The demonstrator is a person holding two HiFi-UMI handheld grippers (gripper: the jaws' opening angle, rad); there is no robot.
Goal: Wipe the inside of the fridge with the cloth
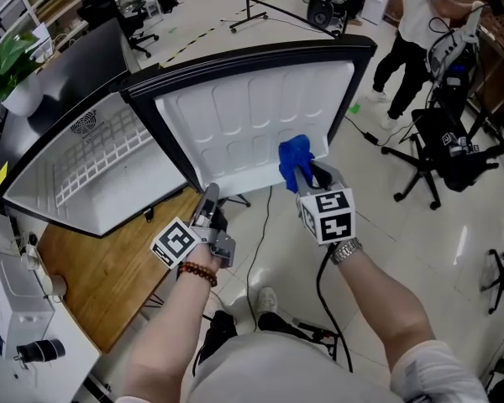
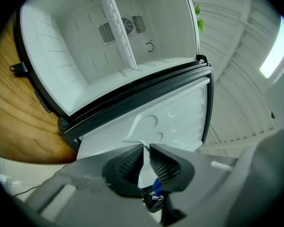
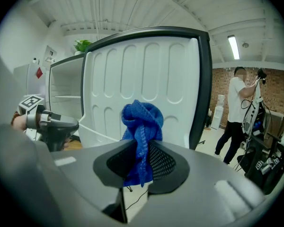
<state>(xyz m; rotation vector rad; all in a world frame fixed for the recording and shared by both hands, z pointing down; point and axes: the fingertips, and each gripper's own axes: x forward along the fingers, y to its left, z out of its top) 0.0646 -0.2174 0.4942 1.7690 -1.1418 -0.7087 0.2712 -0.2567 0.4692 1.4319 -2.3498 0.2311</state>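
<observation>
1. Worktop [image 1: 109, 275]: flat slab of warm brown wood with visible grain. It carries the fridge.

2. Fridge [image 2: 75, 56]: compact box, dark outer shell, smooth white plastic liner with rounded inner corners and shallow ribs along the side walls. It stands on the worktop with its cavity open.

3. Door [image 1: 252, 116]: swung wide open. The inner face is glossy white moulded plastic, pressed into a row of tall round-topped recesses above a row of shorter ones, and is framed by a black seal.

4. Shelf [image 1: 92, 162]: white wire grid of thin parallel bars, fitted across the fridge cavity.

5. Left claw [image 2: 146, 148]: grey body with black cross-hatched pads. The pads are drawn nearly together, pinching a thin white lip at the door's lower edge. A marker cube rides on it.

6. Right claw [image 3: 143, 148]: same build, with a black-and-white marker cube [image 1: 328, 217] on top. Its pads are clamped on the cloth and it is held up in front of the door's inner face.

7. Cloth [image 1: 294, 159]: bright blue, soft knitted or looped weave, bunched into a knot-like wad. The wad stands above the right claw's pads and a tail hangs down between them. It is close before the white door liner, outside the fridge cavity.

8. Vent [image 1: 86, 124]: small round slotted grille in the fridge's rear wall.
</observation>
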